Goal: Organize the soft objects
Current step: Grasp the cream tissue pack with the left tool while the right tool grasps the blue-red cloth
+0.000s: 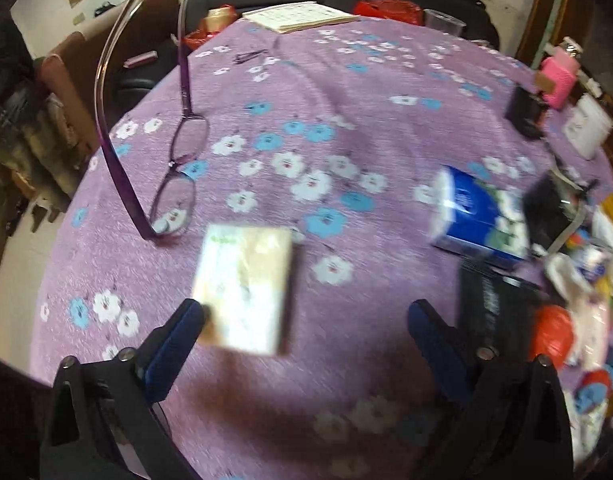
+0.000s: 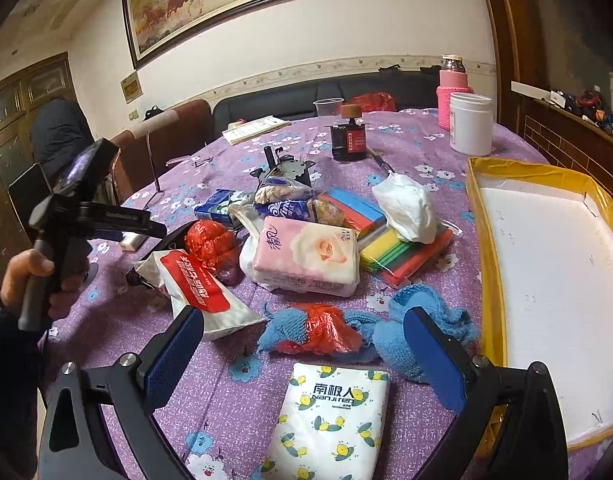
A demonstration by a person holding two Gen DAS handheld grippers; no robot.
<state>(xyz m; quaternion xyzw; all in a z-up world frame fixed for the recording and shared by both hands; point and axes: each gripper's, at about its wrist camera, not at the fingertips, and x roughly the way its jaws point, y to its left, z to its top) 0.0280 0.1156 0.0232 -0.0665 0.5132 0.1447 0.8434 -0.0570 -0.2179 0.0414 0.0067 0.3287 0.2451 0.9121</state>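
The left gripper [image 1: 306,320] points steeply down at the purple flowered tablecloth [image 1: 346,92] with its blue-padded jaws spread wide and nothing pressed between them. A small cream tissue pack [image 1: 244,286] lies flat on the cloth just beyond the left-hand pad, which seems to overlap the pack's near corner, though the blur leaves it unclear whether they touch. The pack looks light and squashy under a slick film wrapper, so it should give under the pads. A hold across its short sides near the middle would likely serve best, since a corner pinch could let it slide out.

The right gripper [image 2: 304,346] hangs over the far side of the table, jaws equally wide and empty, above a white bee-print tissue pack [image 2: 330,424] — soft and plump, and just as slippery. Beyond it lie a blue knitted cloth [image 2: 422,320] tangled round a red plastic bag [image 2: 320,330], a pink rose-print tissue pack [image 2: 306,256], and the yellow-rimmed tray [image 2: 476,216] at the right.

The left view is smeared — printing on the cream pack cannot be read, and a pair of purple glasses [image 1: 178,172] nearby stands on its lenses. The tray's far end is cut off by the frame.
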